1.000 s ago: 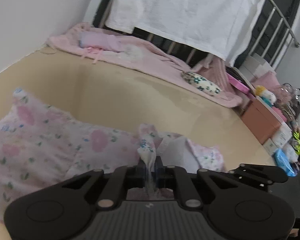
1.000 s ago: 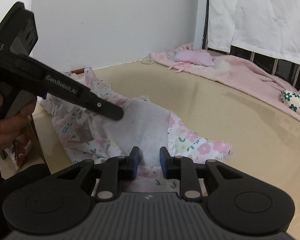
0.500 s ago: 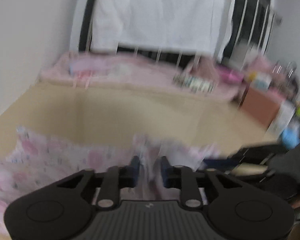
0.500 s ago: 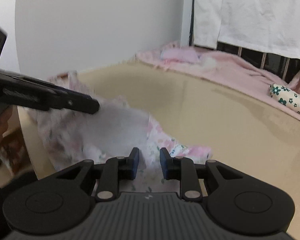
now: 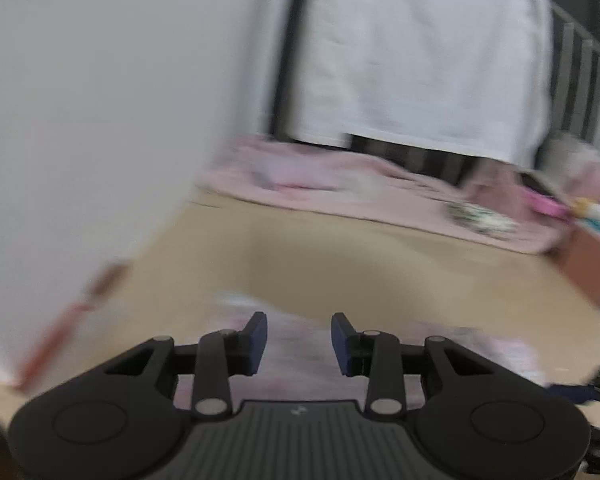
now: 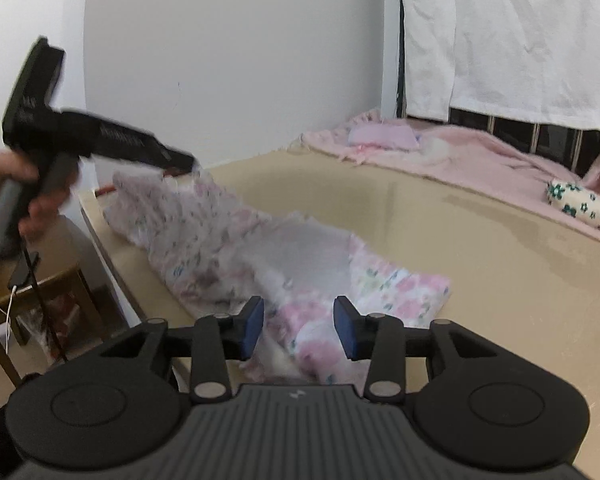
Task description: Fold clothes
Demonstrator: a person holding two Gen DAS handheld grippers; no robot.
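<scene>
The floral garment (image 6: 260, 256) lies on the tan table (image 6: 480, 264), bunched along the near-left edge, its pale lining turned up in a wide patch at mid-length. Against the frames a second ago: my left gripper (image 5: 299, 338) was then clenched on a twist of the fabric and is now released, jaws wide with nothing between them; my right gripper (image 6: 299, 328) had its jaws close together over the cloth and now stands spread, also empty. From the right wrist view I see the left gripper (image 6: 180, 162) has swung from mid-garment out to the far-left end, its tip at the ruffled edge there; contact cannot be judged through the motion blur. The hand (image 6: 16, 192) grips its handle off the table's left side. The left wrist view is heavily smeared; only a pink-white blur of cloth shows beyond the fingers. Long axis of the garment: from the far-left corner by the wall (image 6: 228, 60) diagonally toward the near centre, ending in a squared corner on the right, just beyond my right jaws. The left flank follows the table edge closely, some cloth seeming to reach it. To the right and beyond, the tabletop is bare and glossy as far as the pink blanket (image 6: 460, 160) along the far side, where a small flowered bundle (image 6: 580, 200) rests.
</scene>
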